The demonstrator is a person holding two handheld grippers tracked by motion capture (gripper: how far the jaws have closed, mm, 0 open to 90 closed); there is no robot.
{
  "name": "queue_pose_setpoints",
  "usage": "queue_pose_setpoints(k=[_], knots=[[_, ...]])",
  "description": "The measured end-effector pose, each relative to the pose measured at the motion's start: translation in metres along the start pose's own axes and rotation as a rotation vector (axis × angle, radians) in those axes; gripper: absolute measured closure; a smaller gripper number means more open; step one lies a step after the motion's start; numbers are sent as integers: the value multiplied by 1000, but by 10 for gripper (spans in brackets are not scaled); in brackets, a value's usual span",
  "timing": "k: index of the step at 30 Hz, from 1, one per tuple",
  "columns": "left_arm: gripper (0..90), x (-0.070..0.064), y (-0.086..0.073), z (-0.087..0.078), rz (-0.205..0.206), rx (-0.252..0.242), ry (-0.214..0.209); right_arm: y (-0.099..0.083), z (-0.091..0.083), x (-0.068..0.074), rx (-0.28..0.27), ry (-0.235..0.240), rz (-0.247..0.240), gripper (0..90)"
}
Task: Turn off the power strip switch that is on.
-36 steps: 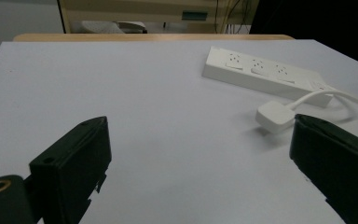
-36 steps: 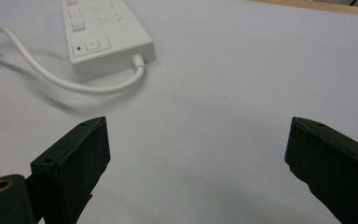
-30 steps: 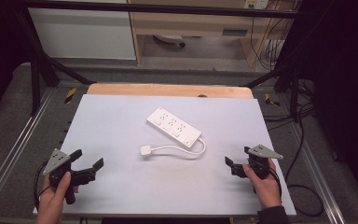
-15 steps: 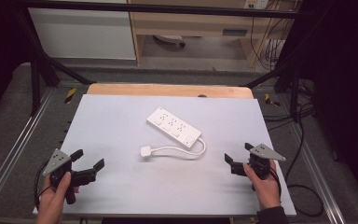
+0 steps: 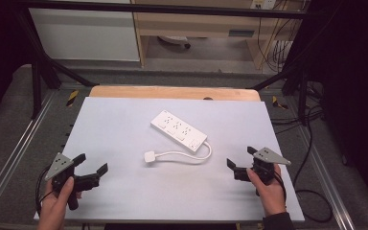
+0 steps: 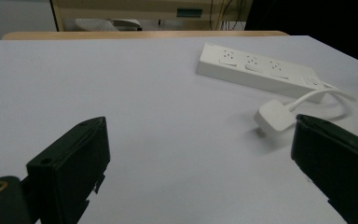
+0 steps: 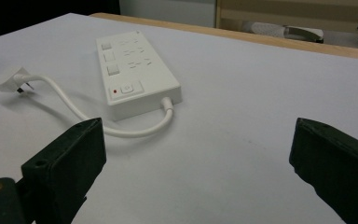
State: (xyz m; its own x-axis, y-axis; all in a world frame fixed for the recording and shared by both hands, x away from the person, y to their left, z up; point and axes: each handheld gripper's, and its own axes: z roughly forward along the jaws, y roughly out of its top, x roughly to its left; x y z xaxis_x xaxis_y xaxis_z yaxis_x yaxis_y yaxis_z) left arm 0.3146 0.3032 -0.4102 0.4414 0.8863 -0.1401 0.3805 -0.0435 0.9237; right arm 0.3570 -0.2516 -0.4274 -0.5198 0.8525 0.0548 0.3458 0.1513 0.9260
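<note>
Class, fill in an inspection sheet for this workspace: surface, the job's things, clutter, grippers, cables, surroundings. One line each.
Surface: pale grey table top, wooden edge at the far side.
Job's things: white power strip lying flat and diagonal mid-table; its plug rests on the table, unplugged.
Clutter: nothing seen.
Grippers: left gripper near the front left corner, jaws open, holding nothing; right gripper near the front right, jaws open, holding nothing. Both are apart from the strip.
Cables: the strip's white cord loops from its near end round to the plug; black cables hang off the table's right side.
Surroundings: metal frame rails, dark floor, a wooden bench beyond.
</note>
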Motion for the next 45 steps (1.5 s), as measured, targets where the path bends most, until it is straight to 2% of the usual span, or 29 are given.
queue_pose_setpoints(k=[4,8,13,24,30,37,45], knots=[[45,-5,0,2,36,17,-7,3,0,5,-3,18,-13,38],[45,-5,0,2,43,21,-7,13,0,7,-16,16,-29,38],[45,-5,-1,1,40,19,-7,24,3,7,-18,7,-38,40],[45,-6,0,2,45,22,-9,55,15,14,-11,56,-55,35],[45,-5,-1,1,44,24,-7,73,23,14,-1,58,-64,33],[45,-6,-1,2,41,23,-11,91,32,14,2,61,-57,45],[45,-6,-1,2,41,25,-11,110,47,19,1,85,-48,55]])
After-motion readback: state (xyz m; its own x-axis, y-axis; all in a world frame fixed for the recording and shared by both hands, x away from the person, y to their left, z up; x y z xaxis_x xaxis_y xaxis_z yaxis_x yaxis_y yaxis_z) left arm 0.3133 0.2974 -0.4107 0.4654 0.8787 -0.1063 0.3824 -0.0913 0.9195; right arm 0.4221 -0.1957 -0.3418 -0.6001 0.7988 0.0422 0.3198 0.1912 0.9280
